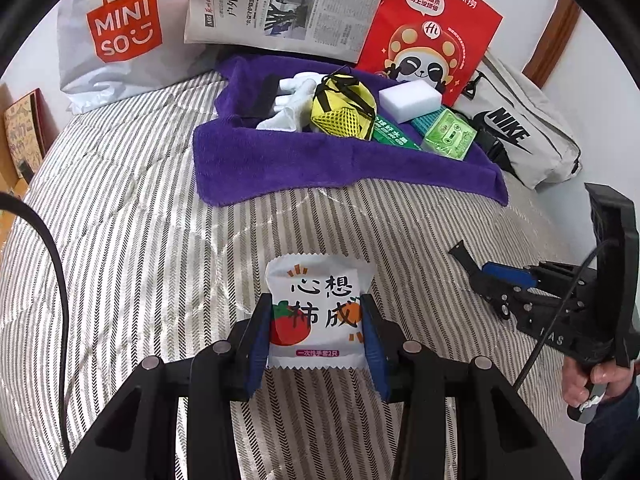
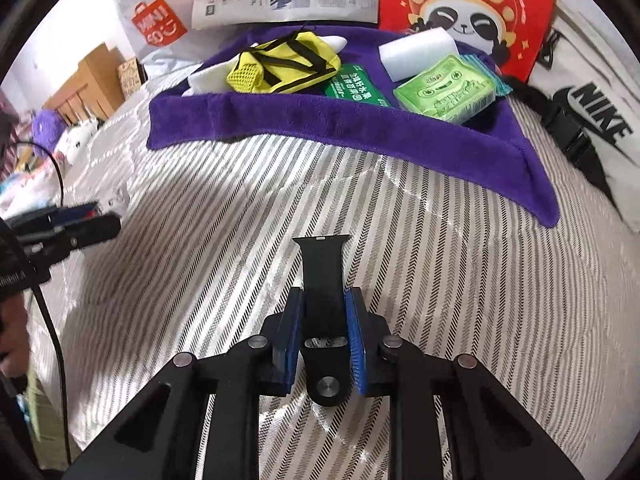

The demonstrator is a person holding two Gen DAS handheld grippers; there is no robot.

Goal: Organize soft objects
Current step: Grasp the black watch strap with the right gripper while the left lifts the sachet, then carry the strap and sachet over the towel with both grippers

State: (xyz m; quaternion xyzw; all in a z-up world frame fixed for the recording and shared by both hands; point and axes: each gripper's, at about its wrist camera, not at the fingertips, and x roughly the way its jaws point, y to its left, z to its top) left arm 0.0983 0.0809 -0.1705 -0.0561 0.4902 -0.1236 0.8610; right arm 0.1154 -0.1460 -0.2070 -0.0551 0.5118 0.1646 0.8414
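My right gripper has its blue ribbed fingers clamped on a black rubbery watch strap, whose long axis runs away from me toward the purple towel at the bed's far edge. My left gripper pinches a glossy white sachet printed with tomatoes, held upright by its two sides. Both tilt steeply down over the striped bedspread. A hand grips the right handle.

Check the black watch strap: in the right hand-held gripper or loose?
Held. The right hand-held gripper has both blue pads against the black watch strap.
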